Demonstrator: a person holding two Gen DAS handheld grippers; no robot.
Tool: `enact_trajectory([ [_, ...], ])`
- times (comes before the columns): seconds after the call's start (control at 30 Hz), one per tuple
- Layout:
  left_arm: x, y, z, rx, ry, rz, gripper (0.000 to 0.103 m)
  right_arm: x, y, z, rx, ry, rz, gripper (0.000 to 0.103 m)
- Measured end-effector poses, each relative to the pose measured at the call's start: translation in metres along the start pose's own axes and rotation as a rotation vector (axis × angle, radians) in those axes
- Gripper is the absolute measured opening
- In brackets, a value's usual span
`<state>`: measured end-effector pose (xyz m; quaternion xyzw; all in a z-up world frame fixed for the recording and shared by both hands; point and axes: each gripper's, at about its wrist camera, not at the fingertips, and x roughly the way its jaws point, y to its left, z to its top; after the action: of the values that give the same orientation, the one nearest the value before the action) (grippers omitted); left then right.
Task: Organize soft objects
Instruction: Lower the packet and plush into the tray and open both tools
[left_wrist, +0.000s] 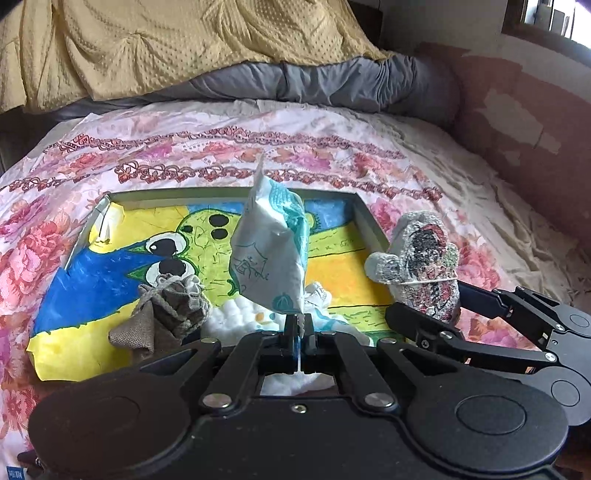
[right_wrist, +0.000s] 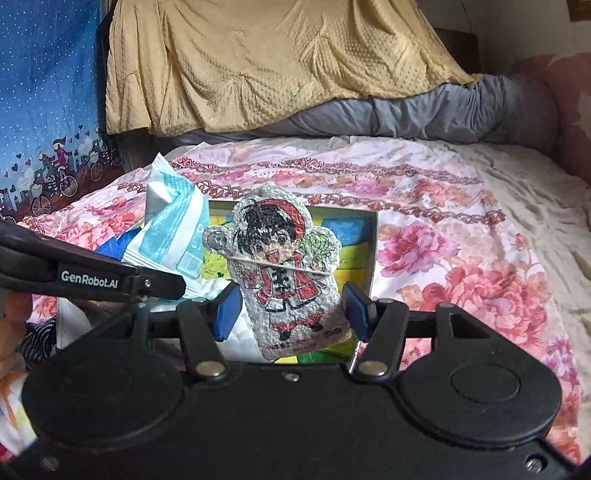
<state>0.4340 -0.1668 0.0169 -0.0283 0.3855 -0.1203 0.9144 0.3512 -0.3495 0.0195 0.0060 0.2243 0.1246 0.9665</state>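
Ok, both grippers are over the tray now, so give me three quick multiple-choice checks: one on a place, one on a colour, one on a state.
1. Where does the burlap drawstring pouch lie?
A. Inside the painted tray
B. On the yellow blanket
C. On the grey pillow

2. What colour is the print on the white packet in the left gripper?
A. Red
B. Teal
C. Purple

3. How does the cartoon figure cushion stand in the right gripper?
A. Lying flat on the bedsheet
B. Hanging upside down
C. Upright between the blue pads

Answers:
1 A: the pouch rests on the tray's painted floor, near its front left.
2 B: teal patches show across the white wrapper.
3 C: the figure's head is at the top, feet down between the pads.
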Motion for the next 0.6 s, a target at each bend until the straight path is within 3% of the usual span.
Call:
enact_trajectory([
  [0.43, 0.012, 0.005, -0.003, -0.001, 0.038, 0.02, 0.004, 0.024, -0.005, -0.002, 0.014, 0.066, 0.027, 0.051],
  [0.6, 0.011, 0.007, -0.003, -0.006, 0.041, 0.027, 0.007, 0.028, -0.007, -0.002, 0.01, 0.077, 0.037, 0.06],
])
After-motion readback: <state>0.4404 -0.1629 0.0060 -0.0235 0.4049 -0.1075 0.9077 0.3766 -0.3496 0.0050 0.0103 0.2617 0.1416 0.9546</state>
